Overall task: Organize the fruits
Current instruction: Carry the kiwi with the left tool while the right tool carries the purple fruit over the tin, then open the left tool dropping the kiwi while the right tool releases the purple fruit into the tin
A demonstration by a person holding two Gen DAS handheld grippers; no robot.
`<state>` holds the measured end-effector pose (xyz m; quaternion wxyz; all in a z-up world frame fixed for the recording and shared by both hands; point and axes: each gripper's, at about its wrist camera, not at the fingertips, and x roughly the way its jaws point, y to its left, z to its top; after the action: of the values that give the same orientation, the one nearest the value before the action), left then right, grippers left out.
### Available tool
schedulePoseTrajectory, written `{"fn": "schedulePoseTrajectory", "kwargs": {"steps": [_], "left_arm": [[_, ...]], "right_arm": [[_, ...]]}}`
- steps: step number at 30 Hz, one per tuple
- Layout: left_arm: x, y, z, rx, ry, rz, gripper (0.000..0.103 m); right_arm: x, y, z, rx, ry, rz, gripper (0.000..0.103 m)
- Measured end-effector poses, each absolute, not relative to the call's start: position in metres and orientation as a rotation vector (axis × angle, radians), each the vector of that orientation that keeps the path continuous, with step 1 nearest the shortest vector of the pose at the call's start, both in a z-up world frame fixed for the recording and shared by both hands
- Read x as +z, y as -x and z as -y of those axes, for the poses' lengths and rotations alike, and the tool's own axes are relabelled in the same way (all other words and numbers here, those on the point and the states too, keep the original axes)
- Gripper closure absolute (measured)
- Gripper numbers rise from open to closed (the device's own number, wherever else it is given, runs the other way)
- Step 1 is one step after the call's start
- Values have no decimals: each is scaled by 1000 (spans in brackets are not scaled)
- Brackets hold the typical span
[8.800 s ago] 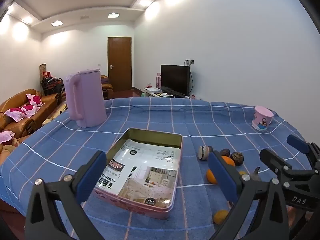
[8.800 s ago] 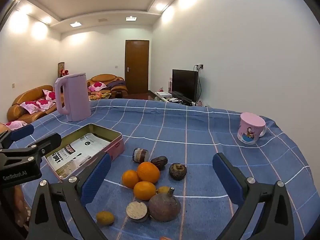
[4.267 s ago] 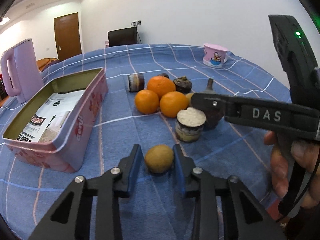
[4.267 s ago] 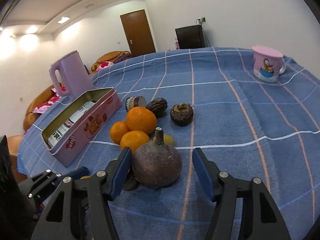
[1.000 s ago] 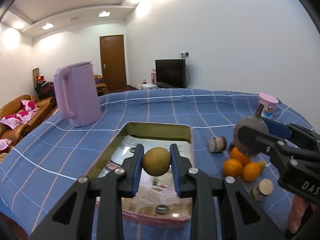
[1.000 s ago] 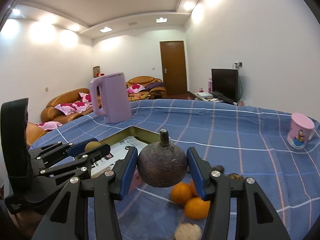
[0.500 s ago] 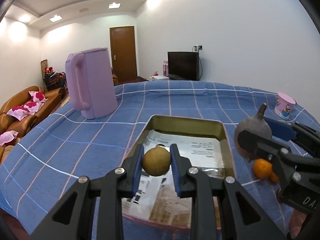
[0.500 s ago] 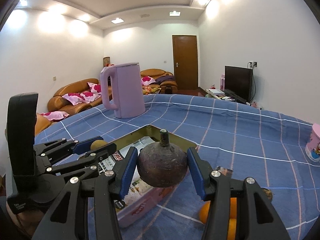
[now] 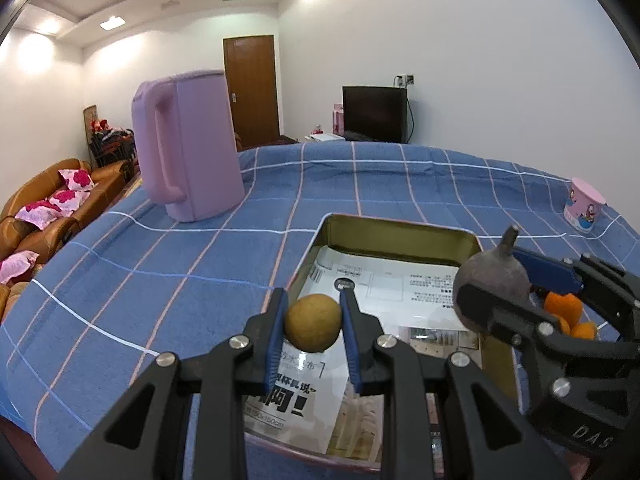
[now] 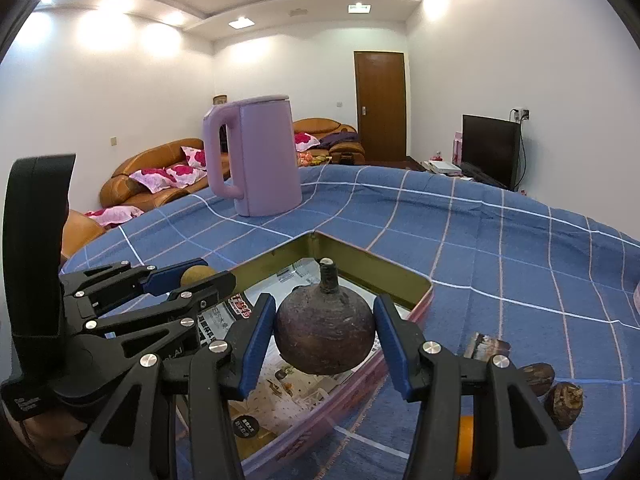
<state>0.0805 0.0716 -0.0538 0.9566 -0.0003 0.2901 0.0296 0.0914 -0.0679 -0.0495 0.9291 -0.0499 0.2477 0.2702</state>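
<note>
My left gripper (image 9: 313, 326) is shut on a small yellow-brown round fruit (image 9: 313, 322) and holds it over the near left part of the open metal tin (image 9: 400, 226). My right gripper (image 10: 325, 334) is shut on a large dark purple-brown fruit with a stem (image 10: 325, 334), above the tin's (image 10: 372, 266) right side. That dark fruit also shows in the left wrist view (image 9: 493, 282), and the small fruit in the right wrist view (image 10: 197, 273). The tin is lined with printed paper and holds no fruit.
A lilac kettle (image 9: 188, 146) stands beyond the tin on the blue checked cloth. A pink mug (image 9: 584, 210) is at the far right. Oranges (image 9: 564, 306) and dark fruits (image 10: 564, 398) lie right of the tin. Sofas stand beyond the table's left edge.
Both grippers have carried their fruits further forward over the tin and slightly lower. The kettle looms closer. Both grips are unchanged.
</note>
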Motion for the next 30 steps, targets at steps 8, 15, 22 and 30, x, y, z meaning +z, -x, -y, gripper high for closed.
{"fn": "schedulePoseTrajectory", "kwargs": {"steps": [8,15,22,30], "left_arm": [[-57,-88,-72,57,-10,-623,75],[-62,-93,-73,50,-8,-663,75],[-66,-96,-73,47,-4,-689,75],[-66,-96,-71,43,-5,-692,75]], "right_arm": [[-54,-99,60,551,118,-542,50],[-59,-106,55,557,133,-584,50],[-63,-110,54,561,132,-628,50],[-65,-113,54,564,123,-642,49]]}}
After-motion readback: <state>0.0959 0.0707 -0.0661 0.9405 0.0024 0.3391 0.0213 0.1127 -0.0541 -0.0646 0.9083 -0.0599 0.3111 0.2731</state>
